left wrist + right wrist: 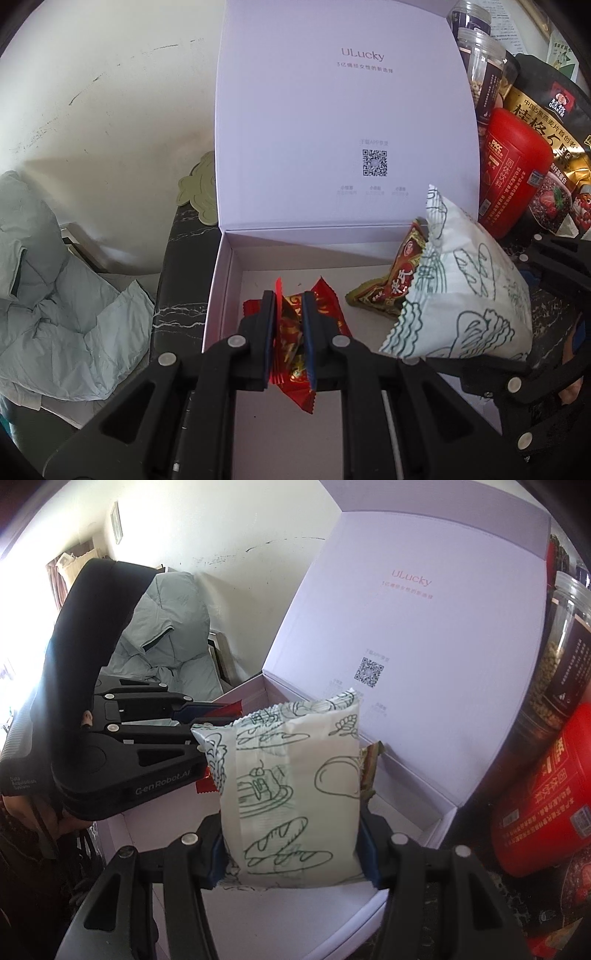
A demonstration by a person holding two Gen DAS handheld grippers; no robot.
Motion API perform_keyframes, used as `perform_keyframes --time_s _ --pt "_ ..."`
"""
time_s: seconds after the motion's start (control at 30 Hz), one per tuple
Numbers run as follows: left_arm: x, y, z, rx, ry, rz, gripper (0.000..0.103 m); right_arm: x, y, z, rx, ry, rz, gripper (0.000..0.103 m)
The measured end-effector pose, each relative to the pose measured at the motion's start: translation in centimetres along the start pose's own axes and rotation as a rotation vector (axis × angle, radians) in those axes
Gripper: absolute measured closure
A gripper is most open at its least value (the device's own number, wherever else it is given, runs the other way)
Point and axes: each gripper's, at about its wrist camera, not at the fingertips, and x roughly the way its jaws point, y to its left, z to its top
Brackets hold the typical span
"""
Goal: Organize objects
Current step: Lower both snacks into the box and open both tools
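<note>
Over the open white cardboard box [227, 280], lid [332, 122] standing upright at 12 o'clock with "ULucky" print and a QR code on its inner face. Both grippers point down into the tray.

Left gripper [290, 295]: jaws pinched nearly together on a red foil candy wrapper with gold print [291, 332]; wrapper's crimped ends stick out above and below the pads. It hangs low over the box floor, toward 7 o'clock of the tray; whether it touches the floor, cannot tell.

Right gripper [291, 805]: jaws part-open, clamped on the two sides of a puffy white snack packet with green line drawings of bread and cake [295, 786]. Packet sits at 3 o'clock of the tray in the left wrist view [465, 291], held above the floor.

Brown-and-red sachet with a green edge [388, 284] lies in the box, just behind the white packet, propped at a tilt.

Outside the box at 2 o'clock: red cylindrical canister [513, 173], clear plastic jars with dark labels [480, 74], gold-and-black Quaker oats bag [554, 122]. At 9 o'clock: crumpled pale green cloth [59, 295] beside the dark marbled tabletop [177, 295].
</note>
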Motion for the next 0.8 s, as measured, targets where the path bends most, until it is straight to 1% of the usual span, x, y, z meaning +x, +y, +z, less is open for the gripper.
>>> perform_keyframes --time_s 0.4,0.53,0.67,0.8 --pt "0.5 0.6 -0.2 -0.026 0.014 -0.006 0.089 0.6 -0.5 -0.6 0.017 0.02 -0.008 0.044" --pt "0.8 0.6 -0.3 -0.03 0.024 -0.009 0.087 0.7 -0.7 -0.8 0.022 0.03 -0.005 0.04" --pt "1.1 0.5 -0.3 -0.037 0.039 -0.013 0.083 0.6 -0.6 -1.0 0.017 0.034 -0.007 0.033" --pt "0.9 0.4 -0.3 -0.035 0.04 -0.002 0.078 0.6 -0.6 -1.3 0.011 0.047 -0.011 0.033"
